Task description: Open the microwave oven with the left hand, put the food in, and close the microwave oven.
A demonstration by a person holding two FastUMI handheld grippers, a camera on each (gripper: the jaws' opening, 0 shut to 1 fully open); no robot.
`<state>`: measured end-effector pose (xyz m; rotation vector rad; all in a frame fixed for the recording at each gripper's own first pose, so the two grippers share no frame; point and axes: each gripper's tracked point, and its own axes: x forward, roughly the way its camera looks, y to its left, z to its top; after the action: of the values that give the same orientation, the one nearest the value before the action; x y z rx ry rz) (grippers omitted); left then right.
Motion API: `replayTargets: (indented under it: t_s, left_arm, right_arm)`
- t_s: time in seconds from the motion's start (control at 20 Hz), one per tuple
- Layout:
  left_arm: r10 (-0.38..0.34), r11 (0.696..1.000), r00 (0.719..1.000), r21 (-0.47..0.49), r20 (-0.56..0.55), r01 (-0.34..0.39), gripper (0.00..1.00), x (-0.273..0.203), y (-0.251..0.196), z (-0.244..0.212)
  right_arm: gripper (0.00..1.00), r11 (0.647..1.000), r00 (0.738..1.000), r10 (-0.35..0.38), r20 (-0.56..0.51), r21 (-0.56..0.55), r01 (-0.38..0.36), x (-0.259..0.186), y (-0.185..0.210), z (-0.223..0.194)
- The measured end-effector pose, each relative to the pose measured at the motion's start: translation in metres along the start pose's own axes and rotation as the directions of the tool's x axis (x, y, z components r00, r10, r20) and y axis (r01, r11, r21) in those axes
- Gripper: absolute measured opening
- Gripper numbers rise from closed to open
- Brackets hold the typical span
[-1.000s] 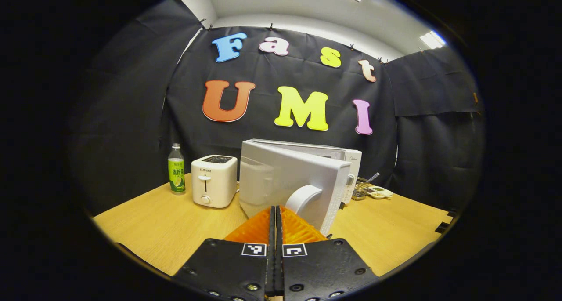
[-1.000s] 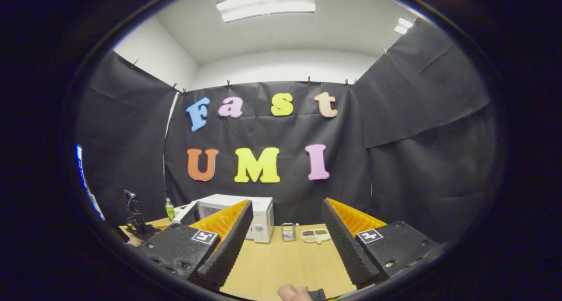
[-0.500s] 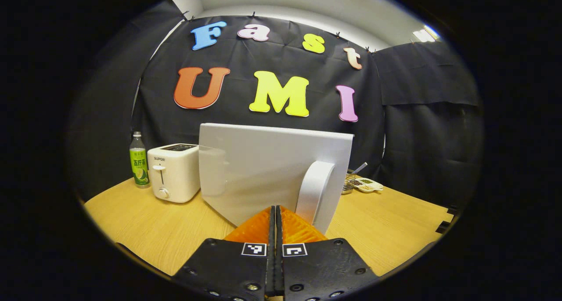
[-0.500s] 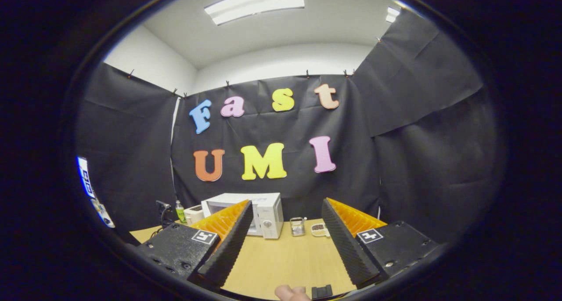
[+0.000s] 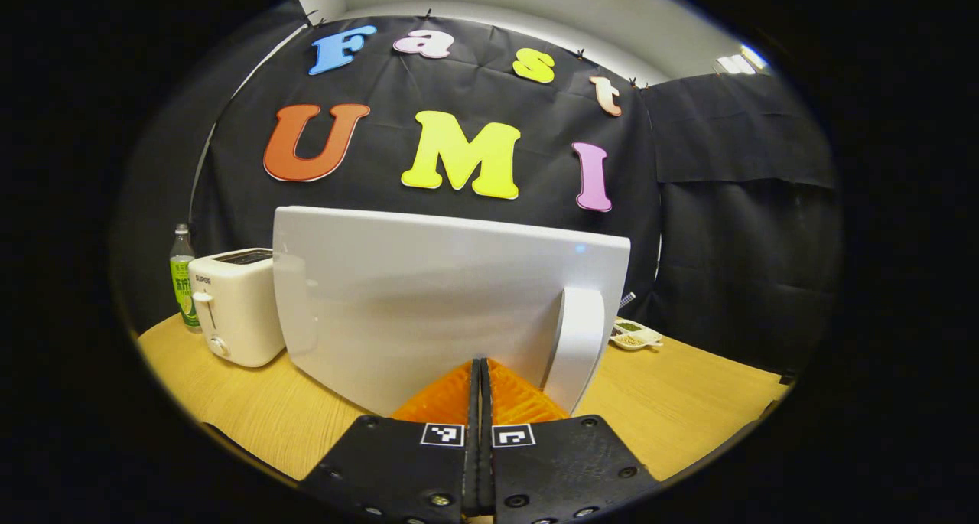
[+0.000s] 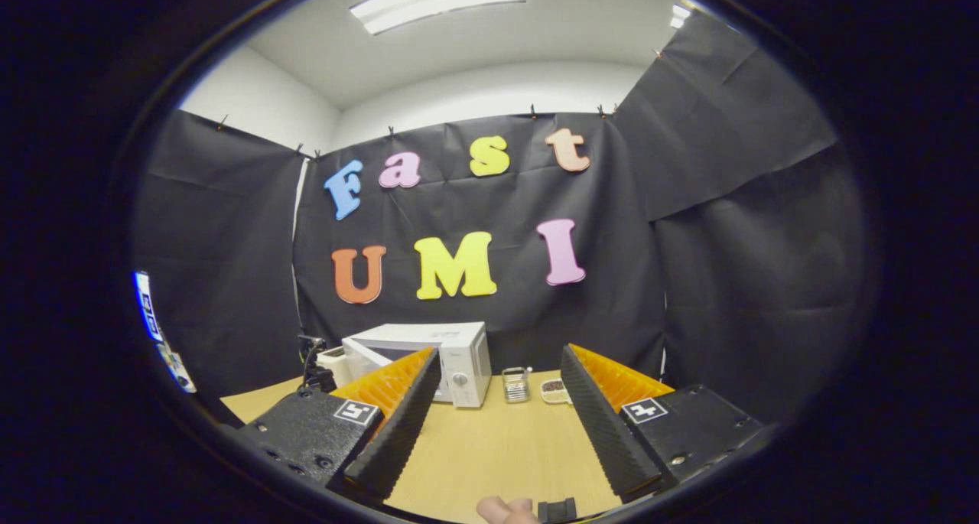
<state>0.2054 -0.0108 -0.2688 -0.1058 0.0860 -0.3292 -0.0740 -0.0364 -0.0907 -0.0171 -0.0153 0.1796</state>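
Two fingers of the left gripper (image 5: 479,371) lie pressed flat together at the bottom of the left gripper view, with nothing between them, their tips just in front of the broad white microwave door (image 5: 428,294), which faces the camera and hides the oven body behind it. A curved white handle (image 5: 577,344) runs down the door's right edge, just right of the fingertips; whether they touch the door I cannot tell. Left of the door stands a cream two-slot toaster (image 5: 233,306) on the pale wooden table (image 5: 673,401), and beside that a clear bottle with a green label (image 5: 182,279). Right of the handle, a shallow white divided dish of food (image 5: 635,334) sits farther back on the table. In the right gripper view, the right gripper (image 6: 493,401) is held wide apart and empty, above the table (image 6: 497,455). Between and beyond its fingers stands the white microwave oven (image 6: 436,359), its door swung partly outward, with a small wire basket (image 6: 516,384) and the dish (image 6: 552,390) just to its right. A fingertip of the person's hand (image 6: 505,509) shows at the bottom edge.
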Motion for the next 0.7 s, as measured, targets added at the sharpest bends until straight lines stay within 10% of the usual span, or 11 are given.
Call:
replayTargets:
  t_s: [0.7]
  left_arm:
    - [0.021, 0.999, 1.000, -0.047, -0.023, -0.022, 0.00, 0.083, -0.013, 0.000]
  right_arm:
    - [1.00, 0.997, 0.995, -0.068, -0.076, -0.031, 0.066, 0.059, -0.048, -0.031]
